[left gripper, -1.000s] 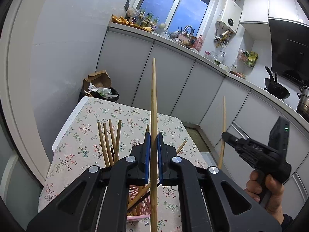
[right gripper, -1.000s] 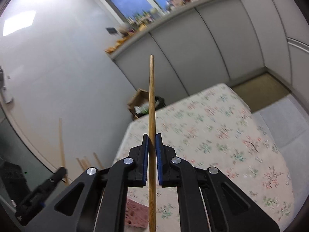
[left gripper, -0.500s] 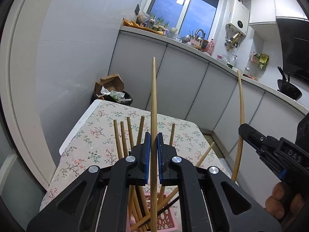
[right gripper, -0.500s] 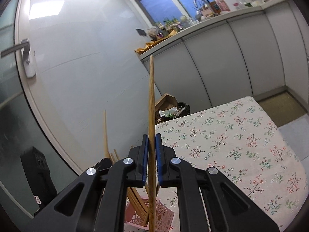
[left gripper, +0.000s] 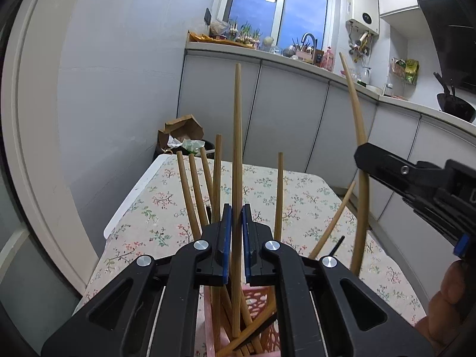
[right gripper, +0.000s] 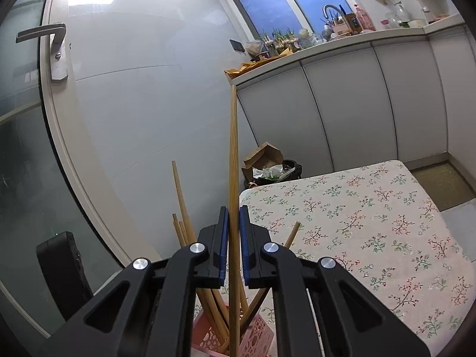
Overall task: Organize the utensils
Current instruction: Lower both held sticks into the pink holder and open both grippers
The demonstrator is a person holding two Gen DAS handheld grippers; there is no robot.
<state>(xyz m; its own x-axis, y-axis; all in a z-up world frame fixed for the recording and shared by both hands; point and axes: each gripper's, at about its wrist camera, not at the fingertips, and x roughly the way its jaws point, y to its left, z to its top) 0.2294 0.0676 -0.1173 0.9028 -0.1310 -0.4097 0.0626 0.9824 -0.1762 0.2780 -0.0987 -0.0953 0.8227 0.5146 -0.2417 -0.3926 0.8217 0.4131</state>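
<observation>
Both tongs grip one chopstick each above the pink holder (left gripper: 261, 303) near the worktop's (left gripper: 297, 196) front edge: left tongs (left gripper: 235, 247), right tongs (right gripper: 233, 247). Sticks already inside lean crosswise; a descending tip could snag them, or tip the light holder.

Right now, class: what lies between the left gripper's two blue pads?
In the left wrist view, one upright wooden chopstick stands clamped in the left gripper, its lower end reaching into the pink basket.
</observation>
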